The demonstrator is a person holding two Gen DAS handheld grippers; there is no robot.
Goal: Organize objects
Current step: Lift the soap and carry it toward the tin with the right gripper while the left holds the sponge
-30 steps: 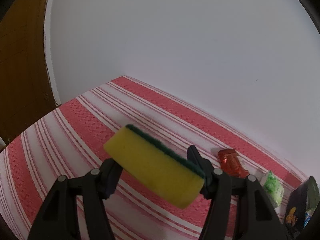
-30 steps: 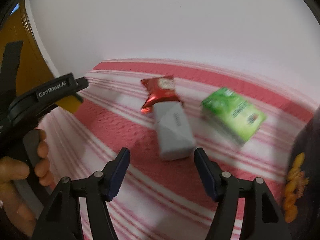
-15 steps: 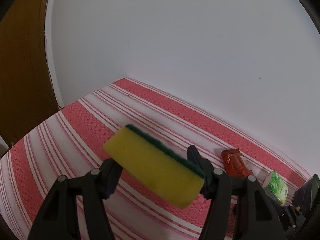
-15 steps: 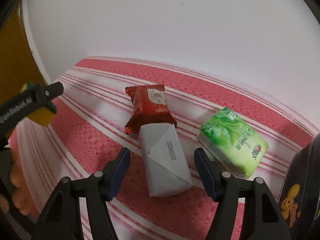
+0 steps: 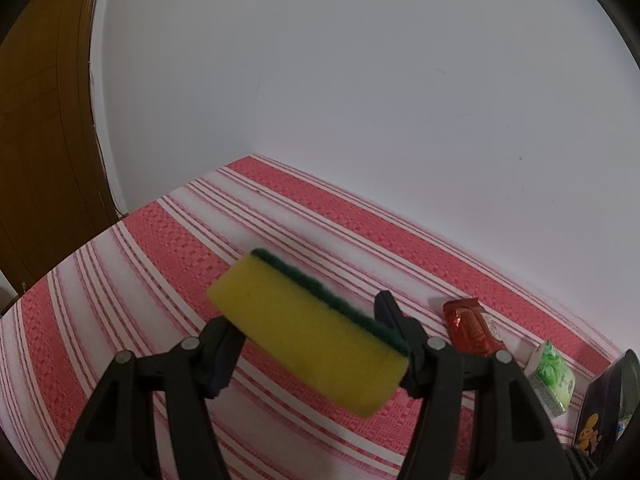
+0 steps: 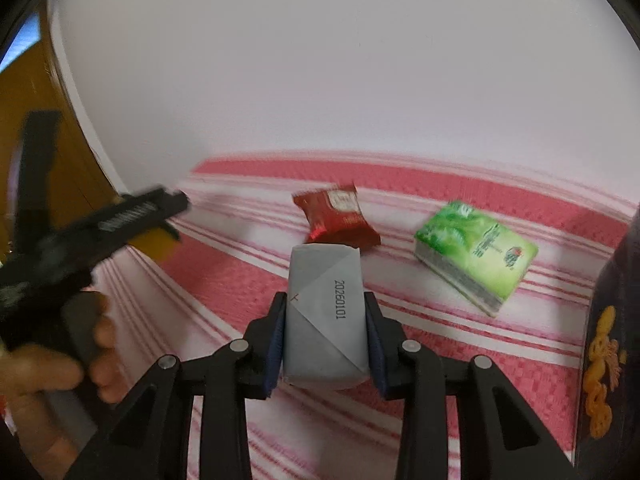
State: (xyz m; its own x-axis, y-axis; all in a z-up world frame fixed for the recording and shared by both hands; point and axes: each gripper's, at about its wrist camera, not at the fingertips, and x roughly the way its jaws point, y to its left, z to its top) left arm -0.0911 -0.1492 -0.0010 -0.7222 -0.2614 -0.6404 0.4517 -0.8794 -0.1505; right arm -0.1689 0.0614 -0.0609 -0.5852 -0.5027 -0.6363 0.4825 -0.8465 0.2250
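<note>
Sponge [image 5: 308, 330], yellow with green scourer, pinched in left hand-held gripper [image 5: 316, 344] above striped worktop [image 5: 168, 256]; grey packet [image 6: 326, 316] clamped by right hand-held gripper [image 6: 325, 342], touching red wrapper [image 6: 336, 218]; green pack [image 6: 476, 254] nearby.

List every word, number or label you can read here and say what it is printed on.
"20260101": printed lengthwise on the grey packet held in the right gripper.
Red snack wrapper: white label, too blurred to read.
Green tissue pack: print too small to read.
Left gripper: white lettering on its side, motion-blurred.
Dark bag: orange lettering, unreadable.
</note>
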